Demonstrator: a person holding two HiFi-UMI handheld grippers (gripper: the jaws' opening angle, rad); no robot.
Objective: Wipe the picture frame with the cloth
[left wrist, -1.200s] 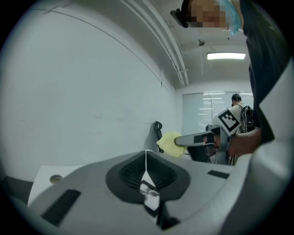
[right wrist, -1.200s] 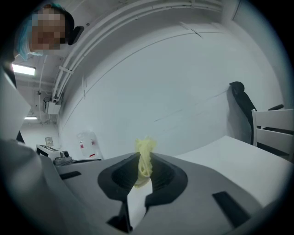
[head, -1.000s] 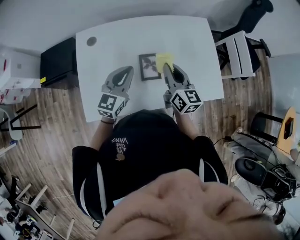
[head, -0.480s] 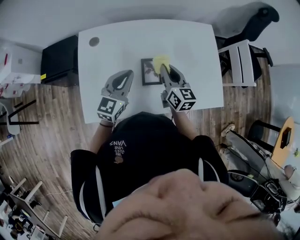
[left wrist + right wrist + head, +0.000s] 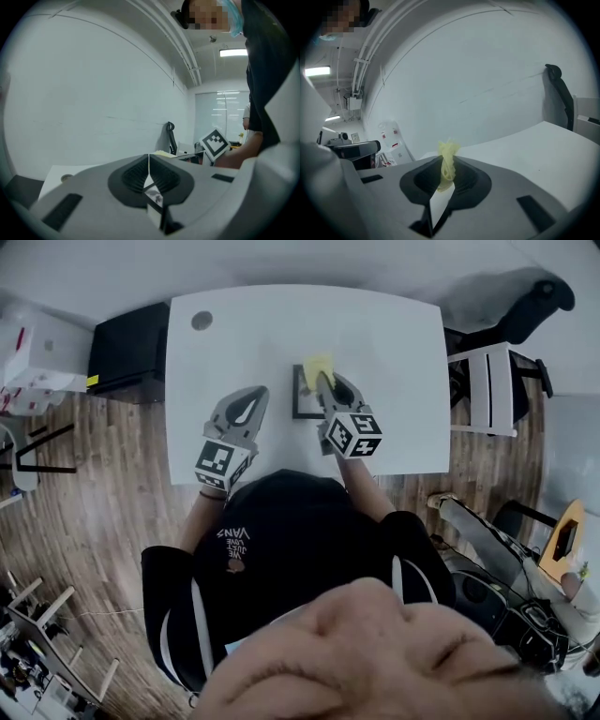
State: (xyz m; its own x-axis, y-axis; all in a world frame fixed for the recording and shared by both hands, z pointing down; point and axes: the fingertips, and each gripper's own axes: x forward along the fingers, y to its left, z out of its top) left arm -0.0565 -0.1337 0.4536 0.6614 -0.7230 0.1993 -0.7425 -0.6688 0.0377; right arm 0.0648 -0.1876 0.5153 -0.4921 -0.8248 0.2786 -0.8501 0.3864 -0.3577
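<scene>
Two tongs work over the white bench (image 5: 394, 343), and only one of them carries anything. The right tongs (image 5: 322, 382) are pinched on the yellow cloth (image 5: 317, 366). Their own view shows a twisted wad of it gripped between the jaws, with the free end sticking out past the tips. The left tongs (image 5: 249, 401) have their jaws pressed together with nothing between them. They rest above bare benchtop just to the left of the picture frame (image 5: 302, 403), apart from it. The frame lies flat near the middle of the bench's near edge. The cloth sits over its far right corner, so the wiping appears to be under way at that end. Most of the dark frame towards the near edge is uncovered by the cloth, though the right tongs hide part of it. No dust or streak is visible, so how much has been cleaned cannot be read. As a judgement, the cloth is secured and brought to the frame, while passes over the near and left parts are probably left to do.
</scene>
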